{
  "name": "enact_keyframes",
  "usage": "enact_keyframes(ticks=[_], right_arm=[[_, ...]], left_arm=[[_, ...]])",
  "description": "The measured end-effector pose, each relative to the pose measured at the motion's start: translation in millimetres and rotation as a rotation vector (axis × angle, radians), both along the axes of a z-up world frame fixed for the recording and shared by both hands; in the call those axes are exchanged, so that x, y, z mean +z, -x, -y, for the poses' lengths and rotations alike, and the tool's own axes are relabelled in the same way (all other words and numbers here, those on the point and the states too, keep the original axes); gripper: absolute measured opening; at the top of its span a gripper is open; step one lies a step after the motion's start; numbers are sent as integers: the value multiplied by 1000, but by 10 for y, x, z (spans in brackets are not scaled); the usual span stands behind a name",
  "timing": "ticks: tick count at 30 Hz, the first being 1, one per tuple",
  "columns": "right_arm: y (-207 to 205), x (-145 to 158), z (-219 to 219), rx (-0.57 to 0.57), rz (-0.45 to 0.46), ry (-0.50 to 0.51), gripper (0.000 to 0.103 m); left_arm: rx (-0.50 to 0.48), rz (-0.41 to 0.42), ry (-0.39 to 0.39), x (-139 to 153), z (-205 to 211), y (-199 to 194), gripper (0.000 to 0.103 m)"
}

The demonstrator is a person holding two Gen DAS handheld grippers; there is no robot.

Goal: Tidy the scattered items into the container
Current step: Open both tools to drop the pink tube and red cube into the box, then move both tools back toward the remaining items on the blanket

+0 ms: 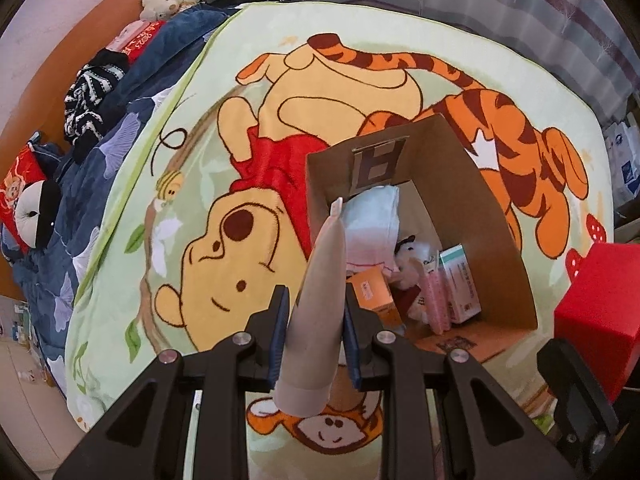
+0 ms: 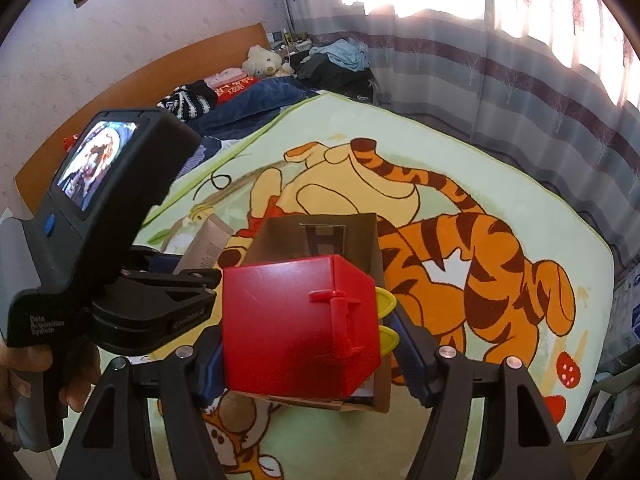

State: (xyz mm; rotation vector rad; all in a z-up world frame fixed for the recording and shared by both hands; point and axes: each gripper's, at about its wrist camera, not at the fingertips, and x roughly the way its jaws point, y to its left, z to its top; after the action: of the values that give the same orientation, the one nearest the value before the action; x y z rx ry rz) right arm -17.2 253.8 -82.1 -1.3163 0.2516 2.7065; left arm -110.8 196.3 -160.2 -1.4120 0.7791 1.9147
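A brown cardboard box point(image 1: 472, 208) stands open on the Winnie-the-Pooh blanket point(image 1: 248, 128); it also shows in the right wrist view point(image 2: 320, 232). Inside lie a white cloth point(image 1: 372, 216), a plush toy point(image 1: 408, 264), an orange carton point(image 1: 374, 292) and medicine boxes point(image 1: 460, 284). My left gripper point(image 1: 316, 328) is shut on a grey tube point(image 1: 320, 296), held just before the box's near left corner, tip pointing over the rim. My right gripper point(image 2: 308, 344) is shut on a red plastic box point(image 2: 296, 324) with yellow tabs, held above the cardboard box's near edge. The red box shows at the left view's right edge point(image 1: 600, 312).
The bed has a blue quilt point(image 1: 132, 92), a striped garment point(image 1: 92, 92), a teddy bear point(image 1: 160, 2) and cushions along an orange headboard point(image 2: 160, 64). Curtains point(image 2: 520, 60) hang beyond the bed. The left hand-held unit point(image 2: 104, 184) fills the right view's left side.
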Motion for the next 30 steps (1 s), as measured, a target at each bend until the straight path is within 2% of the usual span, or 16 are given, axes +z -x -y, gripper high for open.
enact_keyframes(ticks=[14, 16, 17, 18, 20, 24, 30], right_arm=[[134, -279, -47, -1, 50, -10, 70], [177, -313, -39, 7, 62, -14, 71], [198, -336, -33, 10, 73, -17, 71], [217, -352, -33, 4, 77, -25, 72], [227, -341, -38, -2, 70, -48, 77], [200, -281, -92, -19, 46, -38, 79], [79, -91, -138, -48, 2, -20, 79]], left_arm=[[-54, -9, 30, -200, -269, 59, 26], [-68, -17, 36, -224, -299, 65, 37], [-75, -21, 35, -228, -314, 62, 59], [-77, -46, 36, -220, -326, 61, 70], [-89, -102, 38, -193, -347, 61, 74], [-99, -100, 23, -149, -352, 105, 83], [-91, -114, 2, -51, -298, 124, 83]])
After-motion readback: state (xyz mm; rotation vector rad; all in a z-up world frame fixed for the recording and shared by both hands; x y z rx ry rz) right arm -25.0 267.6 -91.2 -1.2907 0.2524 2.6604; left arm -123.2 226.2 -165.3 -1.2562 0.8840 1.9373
